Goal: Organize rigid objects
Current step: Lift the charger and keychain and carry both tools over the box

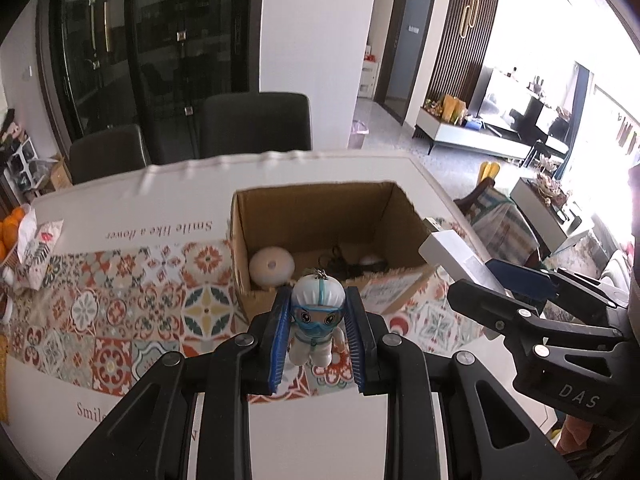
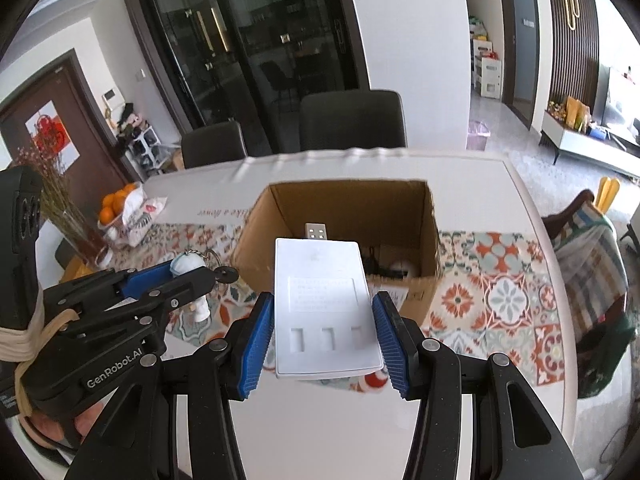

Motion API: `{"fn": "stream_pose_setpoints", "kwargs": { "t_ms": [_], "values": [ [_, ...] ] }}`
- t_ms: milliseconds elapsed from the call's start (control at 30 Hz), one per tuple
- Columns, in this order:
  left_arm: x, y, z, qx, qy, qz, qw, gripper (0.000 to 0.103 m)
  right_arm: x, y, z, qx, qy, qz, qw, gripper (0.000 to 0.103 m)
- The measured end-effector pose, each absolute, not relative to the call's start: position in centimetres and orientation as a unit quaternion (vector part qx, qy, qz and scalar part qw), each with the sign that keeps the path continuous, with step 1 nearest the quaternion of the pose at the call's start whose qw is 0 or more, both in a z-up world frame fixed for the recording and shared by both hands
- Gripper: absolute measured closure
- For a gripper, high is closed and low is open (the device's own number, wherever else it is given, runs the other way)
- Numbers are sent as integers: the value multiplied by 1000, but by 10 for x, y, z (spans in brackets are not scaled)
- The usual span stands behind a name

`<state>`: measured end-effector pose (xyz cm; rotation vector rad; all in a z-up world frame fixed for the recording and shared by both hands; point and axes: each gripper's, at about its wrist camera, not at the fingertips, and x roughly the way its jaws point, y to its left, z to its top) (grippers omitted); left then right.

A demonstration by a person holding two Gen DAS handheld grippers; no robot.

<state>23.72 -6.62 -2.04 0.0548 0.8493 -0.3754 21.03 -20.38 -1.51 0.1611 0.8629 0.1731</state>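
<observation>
My left gripper (image 1: 318, 332) is shut on a small white figurine keychain (image 1: 316, 316) with blue goggles, held above the tablecloth just in front of the open cardboard box (image 1: 244, 240). My right gripper (image 2: 324, 332) is shut on a flat white USB adapter (image 2: 324, 304), its plug pointing over the box (image 2: 434, 232). The box holds a round white object (image 1: 272, 266), a black cable (image 1: 340, 264) and a small white item (image 1: 370, 260). The left gripper with the figurine (image 2: 188, 266) shows at the left of the right wrist view. The right gripper with the adapter (image 1: 452, 254) shows at the right of the left wrist view.
The table has a patterned cloth (image 1: 120, 312). Oranges (image 2: 114, 204) and a white bag (image 2: 140, 216) lie at the far left, next to a glass vase (image 2: 80, 232). Two dark chairs (image 1: 256, 124) stand behind the table. The table's right edge (image 2: 540, 240) is near.
</observation>
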Motion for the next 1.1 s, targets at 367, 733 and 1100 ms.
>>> {"fn": "stream_pose_setpoints", "kwargs": {
  "t_ms": [367,733,1100],
  "values": [
    [264,-74,1,32,387,-180,904,76,236,-207,6,71,391,84,914,53],
    [305,-82,-2,30,396,-177,901,76,274,-212,5,66,398,81,911,53],
    [346,-94,-25,34,431,-168,886,76,322,-222,-21,65,440,69,893,53]
  ]
}}
